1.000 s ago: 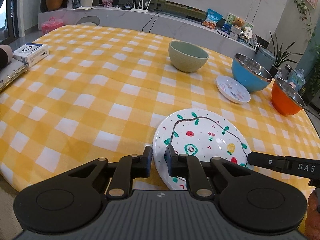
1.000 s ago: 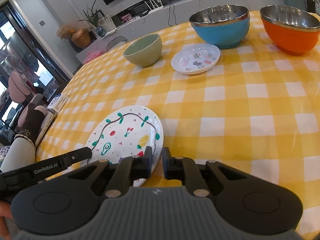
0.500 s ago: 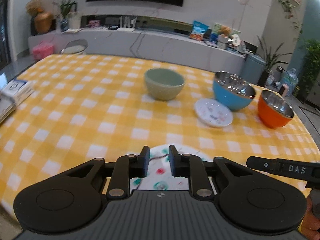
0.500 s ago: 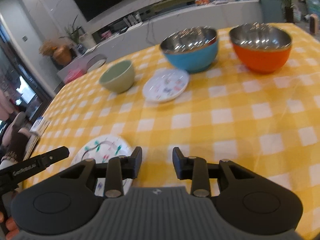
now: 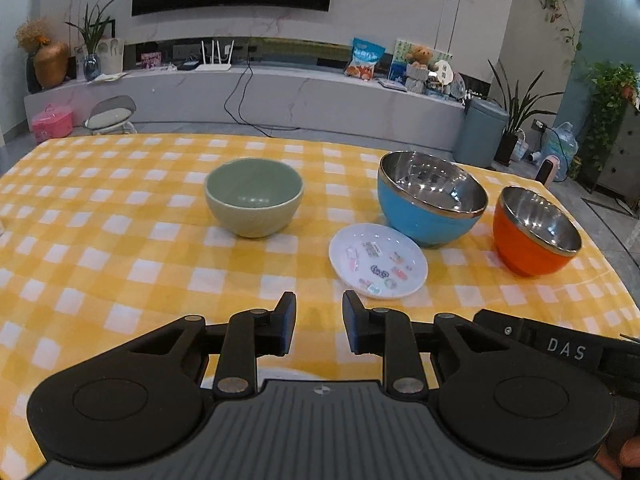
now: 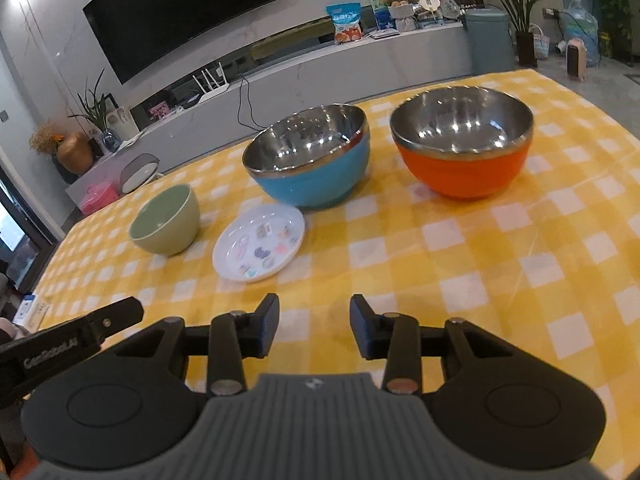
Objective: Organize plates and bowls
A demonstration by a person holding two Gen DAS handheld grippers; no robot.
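Observation:
On the yellow checked tablecloth [image 5: 120, 248] stand a green ceramic bowl [image 5: 253, 197], a blue steel-lined bowl [image 5: 431, 198], an orange steel-lined bowl [image 5: 534, 230] and a small white patterned plate [image 5: 378, 266]. The same green bowl [image 6: 165, 225], blue bowl [image 6: 308, 159], orange bowl [image 6: 462, 140] and small plate [image 6: 259, 248] show in the right wrist view. My left gripper [image 5: 319, 324] is open and empty, above the near table. My right gripper [image 6: 314, 330] is open and empty, just right of the left one. The large painted plate is almost hidden under the left gripper; a white sliver [image 5: 276, 374] shows.
The right gripper's body [image 5: 560, 346] sits close at the left gripper's right. A small box [image 6: 34, 308] lies at the table's left edge. A grey bench with a TV above it [image 5: 280, 92] runs behind the table.
Both grippers have opened, pulled up and tilted toward the far side of the table. The large painted plate has dropped out of view beneath them. The bowls and small plate have not moved.

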